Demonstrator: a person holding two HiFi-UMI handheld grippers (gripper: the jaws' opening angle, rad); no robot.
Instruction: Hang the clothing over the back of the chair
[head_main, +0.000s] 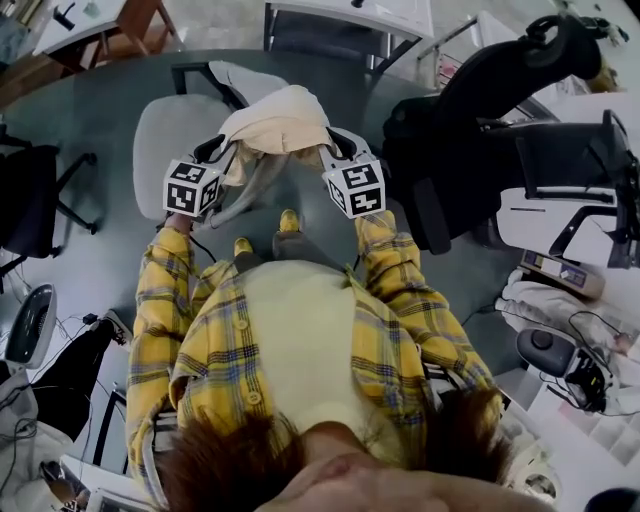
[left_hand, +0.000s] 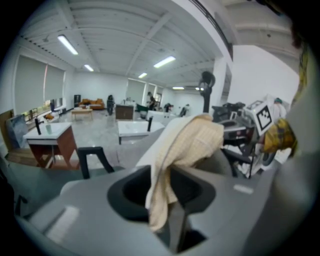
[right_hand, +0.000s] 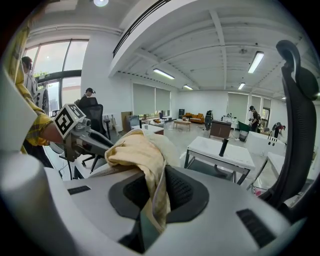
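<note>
At twelve o'clock we have clothing (head_main: 275, 118) draped on the chair (head_main: 165, 135); right gripper (head_main: 335, 143) pinches it, left gripper (head_main: 222, 148) sits slack around it; release remains.

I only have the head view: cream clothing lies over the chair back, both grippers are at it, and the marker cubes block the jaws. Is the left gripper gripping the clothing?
Observer: No. In the left gripper view, the left gripper has its jaws apart, and the clothing hangs loose between them.
Operator: And the right one?
Observer: In the right gripper view, the clothing also runs down between the jaws of the right gripper. I can't tell whether they pinch it.
</note>
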